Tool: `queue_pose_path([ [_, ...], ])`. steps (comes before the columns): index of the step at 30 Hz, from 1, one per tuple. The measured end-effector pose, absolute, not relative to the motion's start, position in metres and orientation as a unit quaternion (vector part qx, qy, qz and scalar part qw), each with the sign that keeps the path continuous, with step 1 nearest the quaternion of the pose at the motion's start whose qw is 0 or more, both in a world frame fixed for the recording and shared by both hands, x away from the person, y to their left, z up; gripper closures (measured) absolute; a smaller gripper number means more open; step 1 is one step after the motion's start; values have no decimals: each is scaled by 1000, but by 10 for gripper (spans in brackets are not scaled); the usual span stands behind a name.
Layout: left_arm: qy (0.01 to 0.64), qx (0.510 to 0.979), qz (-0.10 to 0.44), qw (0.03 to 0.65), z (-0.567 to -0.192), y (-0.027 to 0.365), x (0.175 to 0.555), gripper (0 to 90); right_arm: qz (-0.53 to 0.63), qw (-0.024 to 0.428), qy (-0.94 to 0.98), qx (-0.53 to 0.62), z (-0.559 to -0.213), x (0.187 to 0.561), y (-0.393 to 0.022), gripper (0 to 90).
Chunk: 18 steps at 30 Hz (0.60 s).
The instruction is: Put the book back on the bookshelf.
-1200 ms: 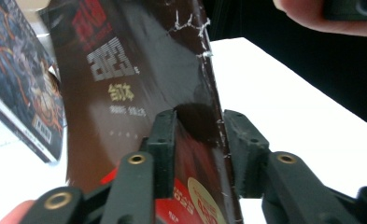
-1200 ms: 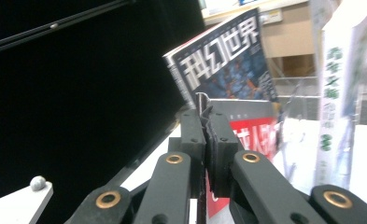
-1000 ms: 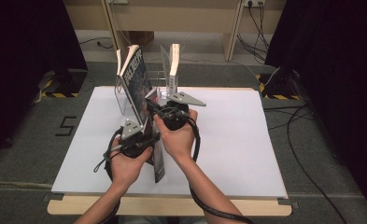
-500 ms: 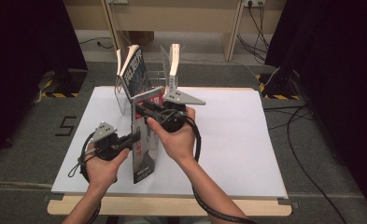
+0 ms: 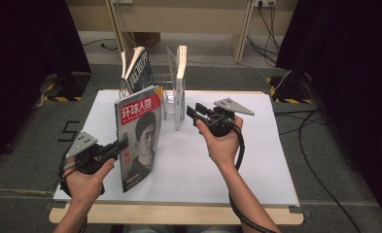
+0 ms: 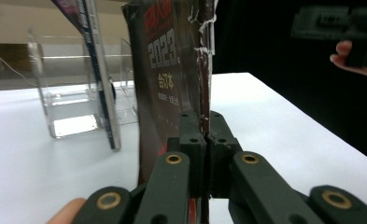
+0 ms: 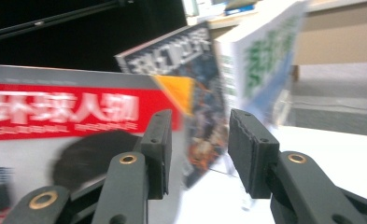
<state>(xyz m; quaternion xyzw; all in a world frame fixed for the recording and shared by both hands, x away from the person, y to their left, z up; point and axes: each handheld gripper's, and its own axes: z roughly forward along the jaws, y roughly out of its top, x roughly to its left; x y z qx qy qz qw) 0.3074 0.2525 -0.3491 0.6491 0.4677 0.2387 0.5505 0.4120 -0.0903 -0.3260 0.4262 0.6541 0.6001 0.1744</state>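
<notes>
Now left gripper point(image 5: 122, 144) pinching upright magazine point(image 5: 139, 131) edge, right gripper point(image 5: 192, 113) spread, empty, well apart

glossy paper magazine point(image 5: 138, 136), clear, seemingly acrylic rack point(image 6: 74, 100), matt white table point(image 5: 217, 170).

A lab-like recording room: black curtains point(image 5: 28, 63), floor cables point(image 5: 320, 145) (hazard tape too), white table point(image 5: 256, 165).

High view overhead, gripper views close, sharing magazine point(image 5: 139, 138)
</notes>
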Motion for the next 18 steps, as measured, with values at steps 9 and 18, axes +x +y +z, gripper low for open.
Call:
queue_pose_path([
  [9, 478, 633, 259, 551, -347, 277, 293, 867, 572, 190, 646, 468, -356, 414, -129, 601],
  [18, 489, 620, 285, 543, -343, 295, 284, 867, 546, 201, 640, 502, -387, 417, -161, 594],
])
